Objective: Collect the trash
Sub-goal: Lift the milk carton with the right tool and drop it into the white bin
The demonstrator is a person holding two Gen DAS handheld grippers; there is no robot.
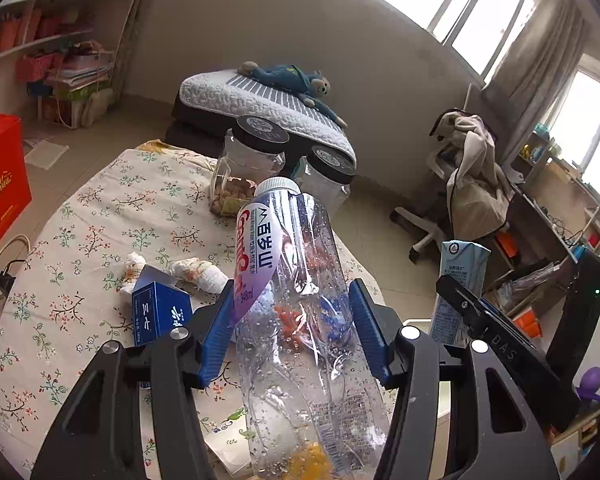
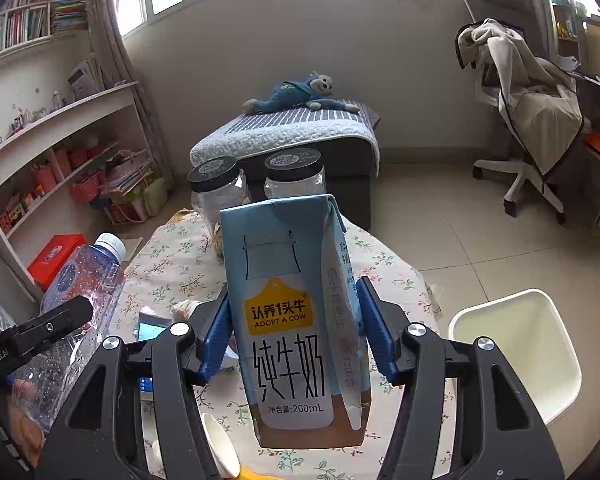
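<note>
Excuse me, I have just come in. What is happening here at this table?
A person is collecting trash with a handheld gripper in each hand. The left gripper is shut on an empty water bottle, and the right gripper is shut on a blue milk carton; both are held above the floral table. A white bin stands to the right of the table. Crumpled tissues and a small blue box lie on the table.
</note>
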